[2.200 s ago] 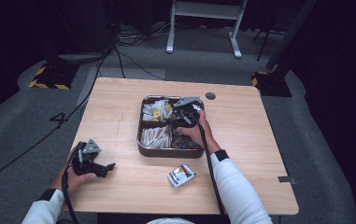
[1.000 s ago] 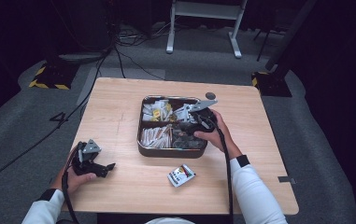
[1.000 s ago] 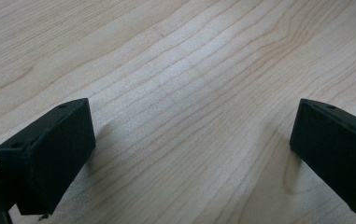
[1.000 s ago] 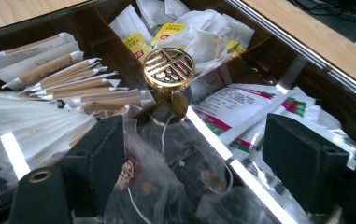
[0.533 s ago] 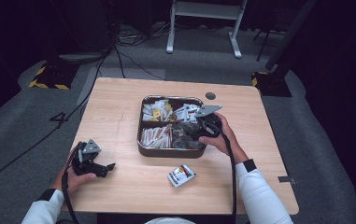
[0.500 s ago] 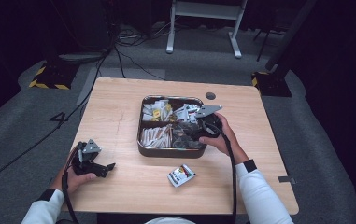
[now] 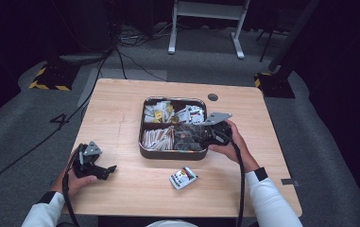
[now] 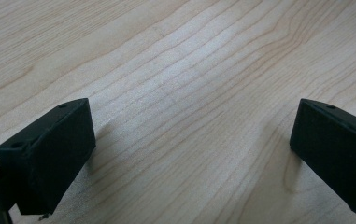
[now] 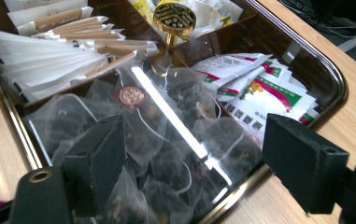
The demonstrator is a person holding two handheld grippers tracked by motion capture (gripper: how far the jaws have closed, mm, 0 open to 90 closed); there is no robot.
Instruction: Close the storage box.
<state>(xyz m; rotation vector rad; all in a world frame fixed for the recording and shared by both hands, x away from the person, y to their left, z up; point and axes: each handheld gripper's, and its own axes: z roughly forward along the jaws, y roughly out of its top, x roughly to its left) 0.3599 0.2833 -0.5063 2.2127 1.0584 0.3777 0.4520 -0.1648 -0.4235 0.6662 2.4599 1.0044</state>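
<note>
Tea bags fill the tray's near-right compartment in the high view; a printed packet lies just before the tray, writing unreadable. The left gripper gapes wide over bare table. The right gripper hovers spread above the tea bags; green-labelled sachets beside them, print illegible.

White sleeves, black cuffs

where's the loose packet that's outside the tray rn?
In the high view the packet lies flat on the table, just in front of the tray on the person's side, between the two hands and nearer the right gripper.
</note>
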